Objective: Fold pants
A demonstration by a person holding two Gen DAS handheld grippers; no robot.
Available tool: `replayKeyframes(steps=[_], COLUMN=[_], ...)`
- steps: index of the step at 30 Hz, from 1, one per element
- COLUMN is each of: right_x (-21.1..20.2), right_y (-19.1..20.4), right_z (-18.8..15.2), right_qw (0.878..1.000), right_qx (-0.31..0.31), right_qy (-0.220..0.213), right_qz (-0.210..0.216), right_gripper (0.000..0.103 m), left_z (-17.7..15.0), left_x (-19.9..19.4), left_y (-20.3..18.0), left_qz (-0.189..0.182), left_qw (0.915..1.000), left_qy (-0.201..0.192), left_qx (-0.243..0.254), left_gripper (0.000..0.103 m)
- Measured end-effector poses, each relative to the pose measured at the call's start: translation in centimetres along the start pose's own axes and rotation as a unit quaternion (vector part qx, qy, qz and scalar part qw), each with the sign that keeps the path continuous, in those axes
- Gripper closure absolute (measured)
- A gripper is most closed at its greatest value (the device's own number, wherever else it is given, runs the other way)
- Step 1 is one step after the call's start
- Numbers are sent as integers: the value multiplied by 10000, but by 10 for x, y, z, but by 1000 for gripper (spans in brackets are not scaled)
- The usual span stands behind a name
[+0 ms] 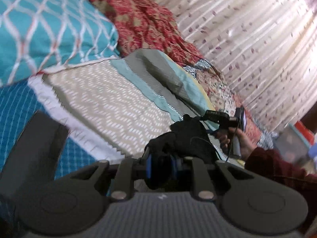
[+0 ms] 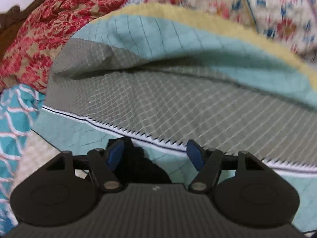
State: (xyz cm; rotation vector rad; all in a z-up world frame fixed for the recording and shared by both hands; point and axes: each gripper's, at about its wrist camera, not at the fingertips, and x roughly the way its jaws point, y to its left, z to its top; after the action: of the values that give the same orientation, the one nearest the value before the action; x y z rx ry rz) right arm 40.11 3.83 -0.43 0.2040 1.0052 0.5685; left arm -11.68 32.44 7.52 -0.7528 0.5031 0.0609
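The black pants (image 1: 184,136) hang bunched between the blue pads of my left gripper (image 1: 161,167), which is shut on them above the bed. In the left wrist view my right gripper (image 1: 227,119) sits just beyond the bunch, held by a hand in a dark red sleeve. In the right wrist view my right gripper (image 2: 156,154) is open, its blue pads (image 2: 195,155) wide apart. A dark fold of the pants (image 2: 144,168) lies low between the jaws, nearer the left pad; no grip shows.
The bed carries a patchwork quilt (image 2: 158,103) of grey, mint and cream panels. A teal lattice pillow (image 1: 49,27) and a red floral blanket (image 1: 142,19) lie at the head. A pale curtain (image 1: 247,39) hangs at the right.
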Motion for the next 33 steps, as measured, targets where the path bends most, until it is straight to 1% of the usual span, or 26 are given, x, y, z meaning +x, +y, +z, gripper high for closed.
replayKeyframes(steps=[2,3,4,5,6,7,8,9,11,12,14,16,17,18,20,21,22,23,24,25,27,28,29,30,31,33], right_x=[1,4,5,4,1,-11,-20,-36,-85,-111,-180,-247,-279,-315,-362,-380,-394,-406,-411,-413,-408,-405,-403,-406,-414,-437], right_y=[-5,-3,7,16,24,31,35,33,5,-13,-56,-83,-93,-102,-113,-118,-123,-130,-136,-144,-165,-178,-187,-197,-207,-227], right_z=[-5,-8,-18,-24,-31,-34,-35,-32,-21,-19,-23,-40,-54,-73,-116,-142,-169,-203,-228,-255,-300,-318,-332,-343,-351,-363], right_qw=[9993,9988,9985,9981,9978,9979,9975,9979,9968,9937,9796,9607,9503,9384,9200,9129,9070,9005,8965,8969,9058,9092,9086,9037,8972,8831], right_qx=[189,141,18,-117,-248,-469,-650,-616,-72,249,809,925,912,857,744,672,614,593,640,735,1061,1201,1291,1466,1718,2195], right_qy=[155,256,342,467,517,370,174,-112,-789,-1095,-1834,-2562,-2886,-3190,-3491,-3546,-3529,-3452,-3366,-3159,-2565,-2245,-2026,-1919,-1951,-2269], right_qz=[283,400,420,392,322,255,194,137,57,17,-146,-545,-727,-1013,-1618,-1908,-2215,-2578,-2808,-3007,-3201,-3294,-3417,-3535,-3570,-3471], right_gripper=[35,40,50,83,89,90,91,91,94,94,94,94,94,94,94,94,94,94,94,91,87,83,75,73,73,73], left_z=[-3,-4,-4,-6,-7,-7,-6,-5,0,4,15,22,23,22,10,1,-11,-24,-38,-53,-74,-82,-90,-93,-94,-90], left_x=[3,6,11,13,15,15,16,16,19,24,42,66,81,95,116,120,121,120,119,117,116,116,116,114,112,106], left_y=[3,2,1,-1,-3,-6,-9,-14,-28,-36,-60,-89,-107,-122,-151,-162,-173,-181,-185,-188,-186,-183,-180,-178,-176,-175], left_qz=[4,27,47,68,78,72,63,48,-61,-182,-532,-752,-909,-1011,-1156,-1286,-1432,-1525,-1588,-1602,-1559,-1511,-1442,-1365,-1277,-1135], left_qw=[10000,9999,9998,9997,9997,9997,9996,9995,9985,9975,9929,9860,9810,9768,9679,9624,9542,9464,9384,9307,9233,9226,9236,9252,9275,9331], left_qy=[86,141,182,199,201,191,174,142,74,55,10,30,91,189,501,592,682,761,859,998,1330,1520,1686,1788,1827,1787], left_qx=[-26,16,62,90,106,135,196,284,545,679,1065,1487,1712,1880,2173,2318,2536,2743,2946,3134,3249,3206,3127,3055,3002,2908], left_gripper=[87,87,87,87,87,87,87,87,87,87,87,87,87,87,87,87,87,87,87,87,87,87,87,87,87,87])
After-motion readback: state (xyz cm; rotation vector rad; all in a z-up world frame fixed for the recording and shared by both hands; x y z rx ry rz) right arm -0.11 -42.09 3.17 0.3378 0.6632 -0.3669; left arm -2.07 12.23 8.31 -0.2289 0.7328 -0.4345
